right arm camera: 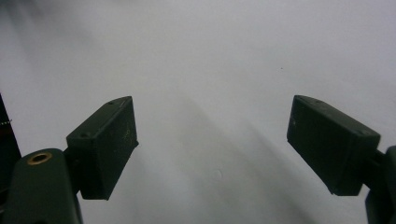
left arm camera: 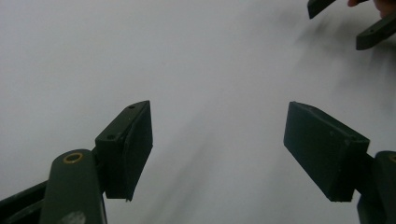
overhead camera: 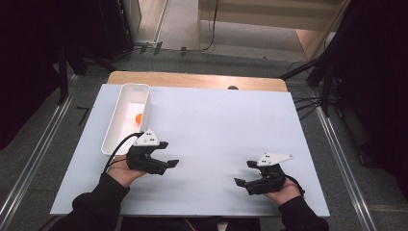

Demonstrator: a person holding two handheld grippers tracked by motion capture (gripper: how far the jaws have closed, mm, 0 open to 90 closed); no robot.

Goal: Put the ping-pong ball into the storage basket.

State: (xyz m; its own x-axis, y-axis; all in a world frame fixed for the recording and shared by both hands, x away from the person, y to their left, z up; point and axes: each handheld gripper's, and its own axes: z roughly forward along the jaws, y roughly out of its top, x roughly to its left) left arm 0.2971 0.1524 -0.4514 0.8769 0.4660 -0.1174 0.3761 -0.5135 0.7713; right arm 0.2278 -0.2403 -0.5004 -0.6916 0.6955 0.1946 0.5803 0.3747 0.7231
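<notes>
A white table sheet (overhead camera: 216,125) is lying bare under the spread, empty left gripper (overhead camera: 165,154) and right gripper (overhead camera: 244,173), while inside the white bin (overhead camera: 115,122) a small orange ball (overhead camera: 139,117) is sitting, probably light, smooth, roll-prone, best pinched across its middle.

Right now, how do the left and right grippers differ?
The left gripper sits beside the white bin holding an orange ball; the right gripper sits far from it, nearer the table's front edge. The left points right, the right points left. Both are open and empty over the white table.
</notes>
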